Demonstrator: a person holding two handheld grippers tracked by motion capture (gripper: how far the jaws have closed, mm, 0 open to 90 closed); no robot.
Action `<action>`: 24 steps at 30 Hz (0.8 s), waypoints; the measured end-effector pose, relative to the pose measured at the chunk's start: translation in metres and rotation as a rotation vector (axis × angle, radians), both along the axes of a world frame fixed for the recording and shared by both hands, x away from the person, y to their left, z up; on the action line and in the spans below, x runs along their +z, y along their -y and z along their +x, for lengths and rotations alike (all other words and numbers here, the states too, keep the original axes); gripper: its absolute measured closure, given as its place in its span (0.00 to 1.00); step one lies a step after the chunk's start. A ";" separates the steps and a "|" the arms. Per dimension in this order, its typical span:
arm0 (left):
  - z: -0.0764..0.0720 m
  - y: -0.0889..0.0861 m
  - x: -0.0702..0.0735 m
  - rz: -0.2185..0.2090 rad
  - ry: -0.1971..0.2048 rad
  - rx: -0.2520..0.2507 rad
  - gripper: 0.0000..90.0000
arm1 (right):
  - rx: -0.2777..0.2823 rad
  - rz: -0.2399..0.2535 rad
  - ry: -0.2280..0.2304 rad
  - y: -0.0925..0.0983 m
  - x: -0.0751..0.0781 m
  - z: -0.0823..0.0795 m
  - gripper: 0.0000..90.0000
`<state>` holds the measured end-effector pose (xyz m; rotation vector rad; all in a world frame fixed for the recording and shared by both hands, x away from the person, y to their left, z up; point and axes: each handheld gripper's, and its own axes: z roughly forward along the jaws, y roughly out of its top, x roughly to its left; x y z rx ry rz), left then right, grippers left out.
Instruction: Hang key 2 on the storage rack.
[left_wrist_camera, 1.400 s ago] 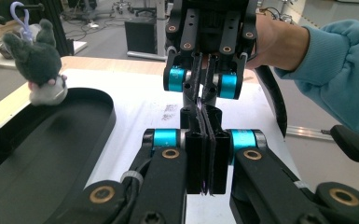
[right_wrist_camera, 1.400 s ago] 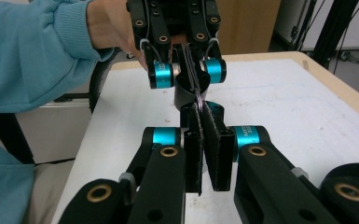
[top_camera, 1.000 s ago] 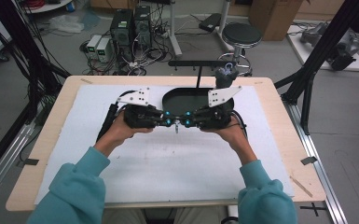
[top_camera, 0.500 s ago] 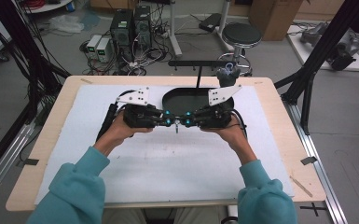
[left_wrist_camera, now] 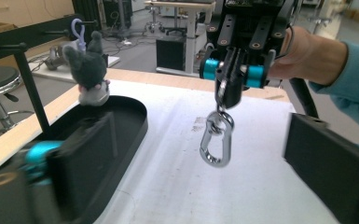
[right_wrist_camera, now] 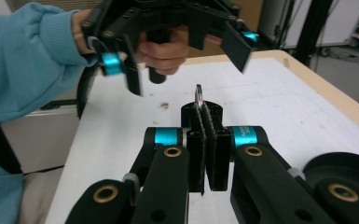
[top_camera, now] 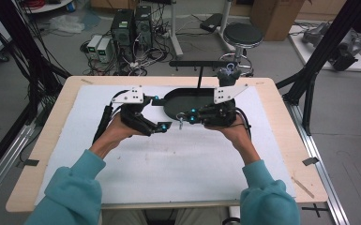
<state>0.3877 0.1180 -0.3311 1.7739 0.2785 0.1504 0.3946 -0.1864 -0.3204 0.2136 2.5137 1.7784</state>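
the right gripper (left_wrist_camera: pixel 228 88) is closed tight on the top part of a silver carabiner (left_wrist_camera: pixel 216 143), and this clip hangs down from the jaws, above the white mat (top_camera: pixel 178 164) and not touching it. from the black oval tray (left_wrist_camera: pixel 121 121), the carabiner is just beside its near long edge, toward the person. the left gripper (right_wrist_camera: pixel 182 56) has just been opening; its jaws stand wide apart with nothing between them, and it is a little apart from the carabiner, on the side away from the right gripper. a small grey plush toy (left_wrist_camera: pixel 91 70) sits at the far end of the tray, near a black stand (top_camera: pixel 200 65) that rises by the tray's far edge.
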 end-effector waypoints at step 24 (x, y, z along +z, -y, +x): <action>-0.058 -0.106 -0.064 0.025 0.056 0.351 0.02 | -0.243 -0.011 -0.011 0.053 0.026 0.031 0.99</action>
